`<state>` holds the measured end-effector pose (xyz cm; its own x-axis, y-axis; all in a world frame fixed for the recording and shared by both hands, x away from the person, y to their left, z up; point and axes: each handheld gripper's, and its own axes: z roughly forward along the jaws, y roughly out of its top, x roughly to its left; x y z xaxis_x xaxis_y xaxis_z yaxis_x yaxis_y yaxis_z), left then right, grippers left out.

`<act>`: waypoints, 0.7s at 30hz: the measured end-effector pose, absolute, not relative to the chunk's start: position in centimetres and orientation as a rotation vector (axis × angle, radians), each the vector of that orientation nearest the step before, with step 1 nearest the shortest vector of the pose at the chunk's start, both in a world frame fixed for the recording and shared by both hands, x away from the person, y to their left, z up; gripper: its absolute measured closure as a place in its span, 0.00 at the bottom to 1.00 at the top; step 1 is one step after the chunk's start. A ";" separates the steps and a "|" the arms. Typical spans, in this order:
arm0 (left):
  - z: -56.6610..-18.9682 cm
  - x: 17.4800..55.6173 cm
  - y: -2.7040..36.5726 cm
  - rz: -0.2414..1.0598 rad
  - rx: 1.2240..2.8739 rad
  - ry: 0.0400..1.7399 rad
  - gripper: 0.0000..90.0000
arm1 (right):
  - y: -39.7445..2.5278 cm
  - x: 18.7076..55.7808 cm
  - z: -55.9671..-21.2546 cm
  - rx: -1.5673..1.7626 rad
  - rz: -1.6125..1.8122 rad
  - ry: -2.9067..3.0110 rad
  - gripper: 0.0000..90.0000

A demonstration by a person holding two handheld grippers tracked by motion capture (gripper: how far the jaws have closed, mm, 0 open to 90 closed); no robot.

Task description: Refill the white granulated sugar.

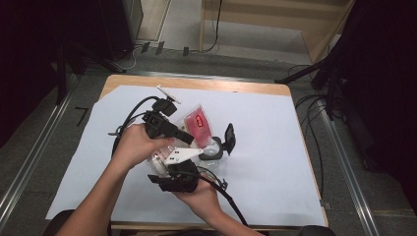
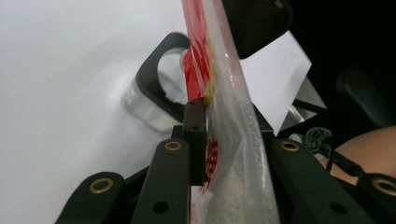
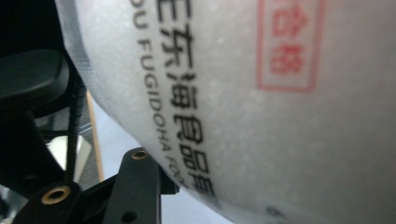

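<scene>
Your left hand-held gripper (image 2: 205,126) has its jaws closed narrow on the clear plastic bag (image 2: 224,93), pinching it just below the red printed strip, so the bag stands up between the black jaws. In the high view, that left hand-held gripper (image 1: 184,137) sits above the bag (image 1: 196,123), which is held off the bench (image 1: 275,147) over the white sheet.

Your right hand-held gripper (image 3: 154,186) is pressed right up against the bag (image 3: 261,93); the white granular filling and black lettering crowd its camera, and you cannot tell how its jaws stand. From above, the right hand-held gripper (image 1: 179,169) lies just below the bag, nearer you, with your right hand (image 1: 201,196) beneath it.

Just right of the bag, a clear round jar (image 1: 211,150) rests on the bench with its black lid (image 1: 229,137) flipped up.
</scene>
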<state>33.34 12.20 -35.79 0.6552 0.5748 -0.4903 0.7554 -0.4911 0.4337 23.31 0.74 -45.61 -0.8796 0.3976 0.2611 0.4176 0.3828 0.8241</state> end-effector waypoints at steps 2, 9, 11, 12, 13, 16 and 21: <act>-35.8 33.3 12.4 -0.374 2.231 1.016 0.84 | 0.8 23.1 -45.7 -0.770 -1.563 -2.592 0.67; -35.8 33.0 12.9 -0.375 2.187 1.020 0.77 | 0.6 23.4 -45.5 -0.805 -1.578 -2.544 0.67; -35.8 33.0 12.9 -0.375 2.182 1.024 0.75 | 0.5 23.5 -45.5 -0.815 -1.582 -2.525 0.67; -35.8 33.0 12.9 -0.381 2.180 1.025 0.73 | 0.5 23.5 -45.5 -0.817 -1.579 -2.515 0.67; -35.7 33.0 13.0 -0.392 2.180 1.028 0.72 | 0.5 23.5 -45.5 -0.819 -1.585 -2.499 0.67; -35.6 33.1 13.2 -0.395 2.167 1.046 0.74 | 0.3 23.5 -45.5 -0.811 -1.601 -2.486 0.67; -35.4 32.7 12.8 -0.329 2.197 1.056 0.85 | 0.4 23.4 -45.3 -0.808 -1.593 -2.511 0.66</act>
